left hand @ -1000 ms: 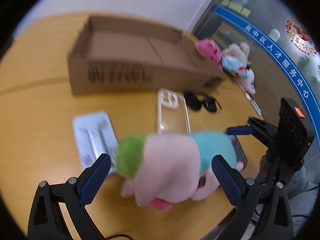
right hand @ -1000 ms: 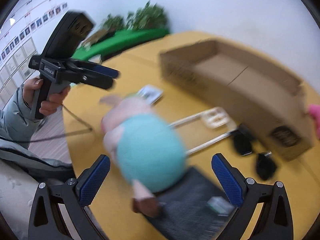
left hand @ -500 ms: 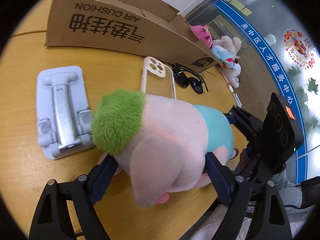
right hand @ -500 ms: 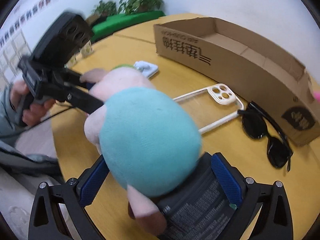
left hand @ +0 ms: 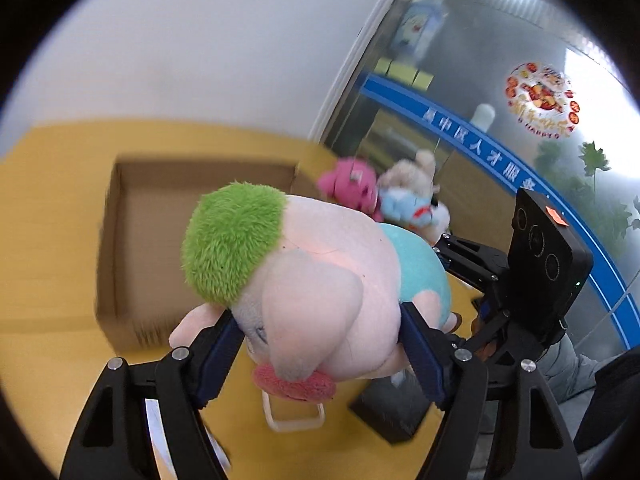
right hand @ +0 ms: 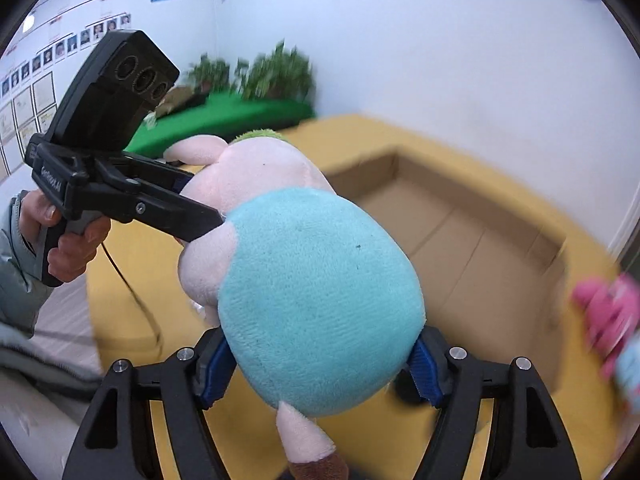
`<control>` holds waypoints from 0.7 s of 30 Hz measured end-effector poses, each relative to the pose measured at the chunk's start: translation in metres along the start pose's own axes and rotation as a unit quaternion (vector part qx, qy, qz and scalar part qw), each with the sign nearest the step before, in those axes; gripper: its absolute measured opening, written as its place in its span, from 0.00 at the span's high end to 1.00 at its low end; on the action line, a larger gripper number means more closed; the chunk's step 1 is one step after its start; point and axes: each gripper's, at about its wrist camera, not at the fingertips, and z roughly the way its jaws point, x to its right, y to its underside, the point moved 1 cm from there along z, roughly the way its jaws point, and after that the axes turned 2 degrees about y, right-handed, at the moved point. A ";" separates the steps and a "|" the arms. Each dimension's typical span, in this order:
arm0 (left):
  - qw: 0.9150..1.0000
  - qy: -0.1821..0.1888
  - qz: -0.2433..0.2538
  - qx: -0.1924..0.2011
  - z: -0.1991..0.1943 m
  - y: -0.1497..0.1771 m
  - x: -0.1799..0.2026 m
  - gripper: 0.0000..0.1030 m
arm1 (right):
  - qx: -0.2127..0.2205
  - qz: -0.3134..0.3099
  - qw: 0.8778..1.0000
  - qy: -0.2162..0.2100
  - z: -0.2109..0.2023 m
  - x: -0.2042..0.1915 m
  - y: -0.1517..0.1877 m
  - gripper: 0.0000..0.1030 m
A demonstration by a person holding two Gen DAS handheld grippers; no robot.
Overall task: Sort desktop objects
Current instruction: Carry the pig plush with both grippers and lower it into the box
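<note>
A pink plush pig (left hand: 320,280) with a green head tuft and a teal shirt hangs in the air above the yellow table (left hand: 48,240). My left gripper (left hand: 320,344) is shut on its head end. My right gripper (right hand: 320,364) is shut on its teal body (right hand: 316,300). Each gripper shows in the other's view, the right one (left hand: 480,276) at the right and the left one (right hand: 176,212) at the left. An open brown cardboard box (left hand: 168,208) lies on the table behind the pig, also in the right wrist view (right hand: 452,232).
A pile of small plush toys (left hand: 388,196), pink, beige and blue, sits right of the box; the pink one shows blurred in the right wrist view (right hand: 608,316). A white phone case (left hand: 294,416) and a black flat object (left hand: 392,408) lie on the table below the pig.
Both grippers closed on the pig and lifted it off the table. It now hangs higher, in front of the cardboard box, whose open inside has come into view.
</note>
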 end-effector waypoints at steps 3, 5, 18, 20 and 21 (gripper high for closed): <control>0.998 -0.010 0.046 0.042 -0.006 -0.060 0.010 0.26 | 0.038 -0.029 0.998 0.033 -0.014 0.023 -0.042 0.30; 0.995 -0.019 0.071 0.064 -0.008 -0.088 0.017 0.26 | 0.060 -0.039 0.997 0.044 -0.023 0.044 -0.072 0.29; 0.987 -0.027 0.108 0.115 -0.003 -0.194 -0.010 0.26 | 0.101 -0.063 0.991 0.069 -0.019 0.129 -0.184 0.28; 0.989 -0.033 0.094 0.107 0.005 -0.201 -0.026 0.26 | 0.096 -0.061 0.992 0.062 -0.011 0.141 -0.189 0.28; 0.990 -0.038 0.089 0.105 0.009 -0.203 -0.033 0.26 | 0.092 -0.062 0.992 0.059 -0.005 0.145 -0.191 0.28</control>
